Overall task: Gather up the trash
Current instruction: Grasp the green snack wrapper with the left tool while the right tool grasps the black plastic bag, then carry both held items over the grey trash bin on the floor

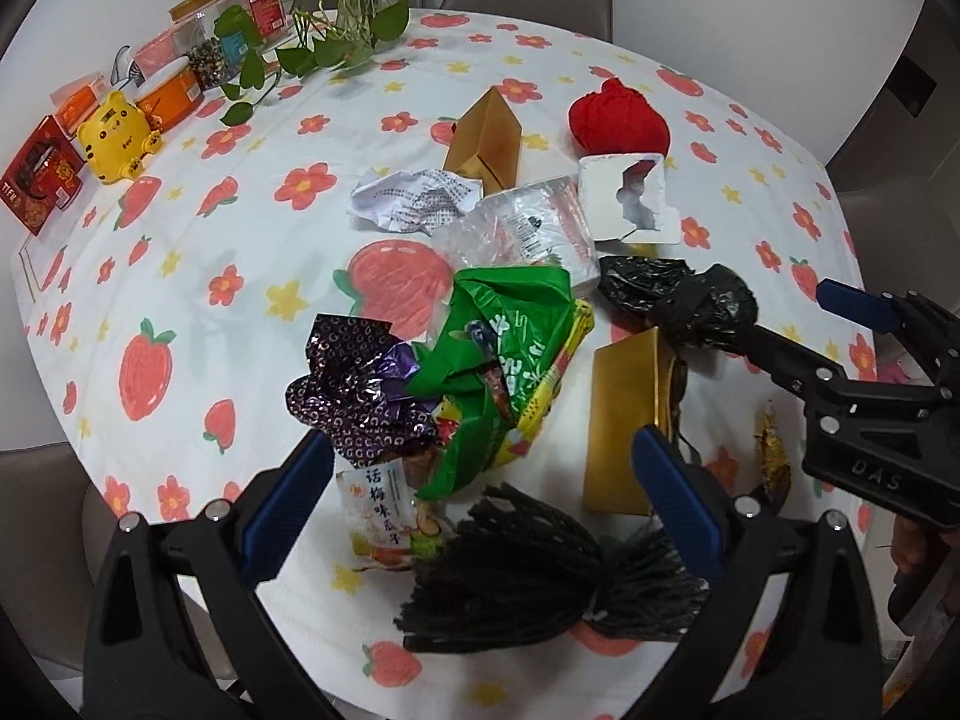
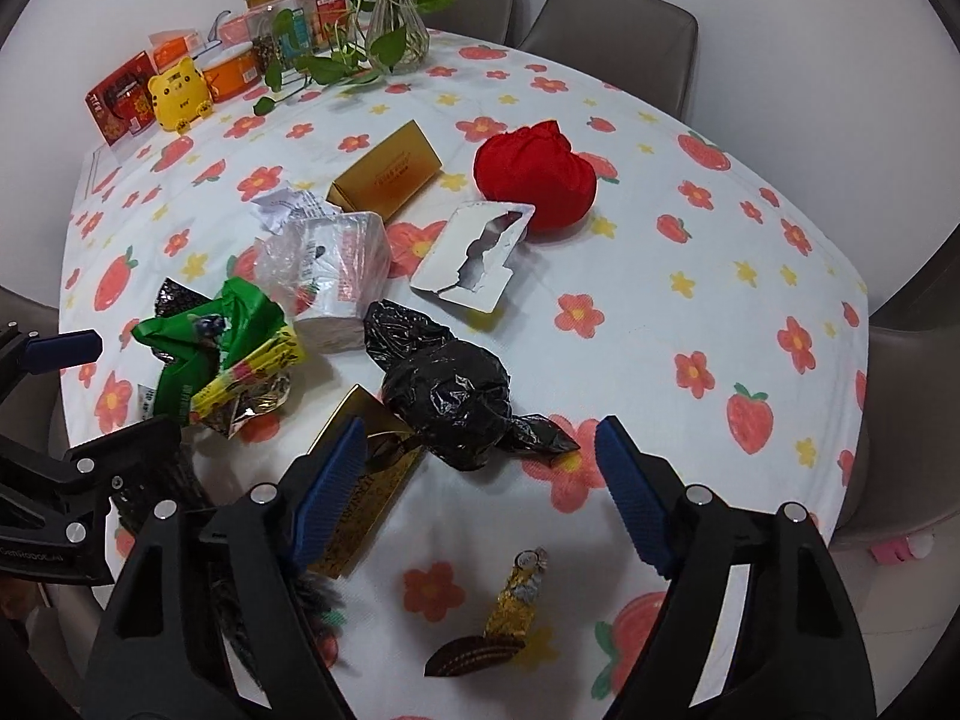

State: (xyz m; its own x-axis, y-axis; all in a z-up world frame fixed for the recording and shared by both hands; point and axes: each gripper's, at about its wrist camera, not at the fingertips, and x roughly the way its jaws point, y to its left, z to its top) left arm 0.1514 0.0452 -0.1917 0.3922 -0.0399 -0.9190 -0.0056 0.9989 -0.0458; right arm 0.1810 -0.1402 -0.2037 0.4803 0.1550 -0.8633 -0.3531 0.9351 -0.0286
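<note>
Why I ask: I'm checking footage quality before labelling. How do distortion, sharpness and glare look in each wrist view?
Left wrist view: strong fisheye bowing of the round table with the strawberry-print cloth, dark vignette corners; centre sharp. Right wrist view: same curvature; small glints on the crumpled black plastic bag; the dark fringed bundle at the lower left edge looks blurred. Lighting even, shadows soft in both.

I read this as a home dining room. Ahead of my jaws is a dining table [image 2: 690, 276] under a strawberry-and-flower tablecloth [image 1: 180, 276], with padded grey chairs [image 2: 618, 24] round its far edge against a plain white wall. Far beyond the jaws, up left, are a glass vase with trailing plant [image 2: 396, 30], snack jars [image 2: 324, 6], red packets [image 1: 39, 180] and a yellow tiger toy [image 1: 117, 138]. Household wrappers and bags litter the cloth nearer the jaws.
</note>
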